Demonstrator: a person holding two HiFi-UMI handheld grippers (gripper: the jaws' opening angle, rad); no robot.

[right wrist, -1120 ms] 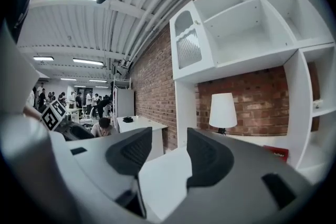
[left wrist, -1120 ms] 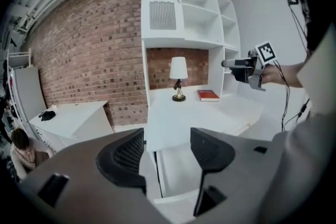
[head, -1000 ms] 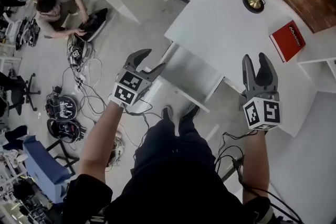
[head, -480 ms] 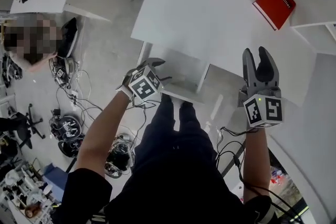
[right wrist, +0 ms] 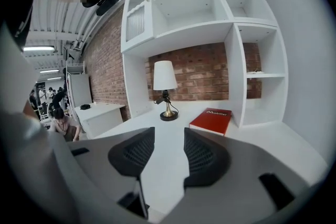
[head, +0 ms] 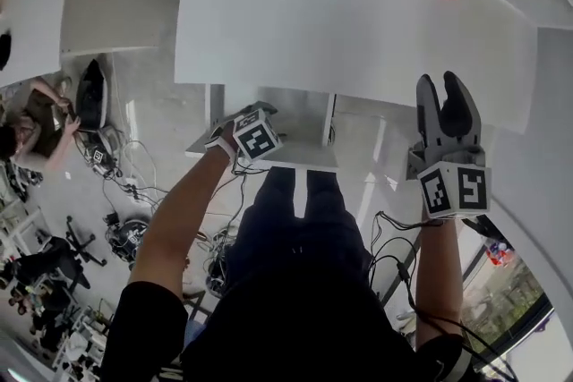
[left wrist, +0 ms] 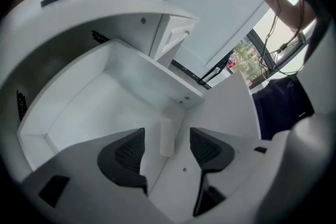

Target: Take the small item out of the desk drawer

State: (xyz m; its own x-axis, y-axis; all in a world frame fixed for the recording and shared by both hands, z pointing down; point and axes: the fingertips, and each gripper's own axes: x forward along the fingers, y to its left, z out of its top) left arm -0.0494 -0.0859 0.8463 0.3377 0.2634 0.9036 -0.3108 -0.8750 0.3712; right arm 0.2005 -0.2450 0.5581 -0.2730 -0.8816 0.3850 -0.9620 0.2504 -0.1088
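White drawer (left wrist: 136,68) open under the desk (head: 340,22), and the left gripper (left wrist: 167,132) has dropped from above down to its rim, jaws wide. The small white cylinder (left wrist: 166,140) lies in a drawer corner, framed between them, untouched. The right gripper (right wrist: 169,139) hangs over the desk's right edge, its jaws closing, empty.

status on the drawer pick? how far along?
Done: the drawer stands open. In hand: the left gripper is at it, jaws open either side of the small white cylinder in the drawer's corner, pads not touching it. The right gripper hangs over the desk, jaws closing on nothing. Left: grip the cylinder and lift it out.
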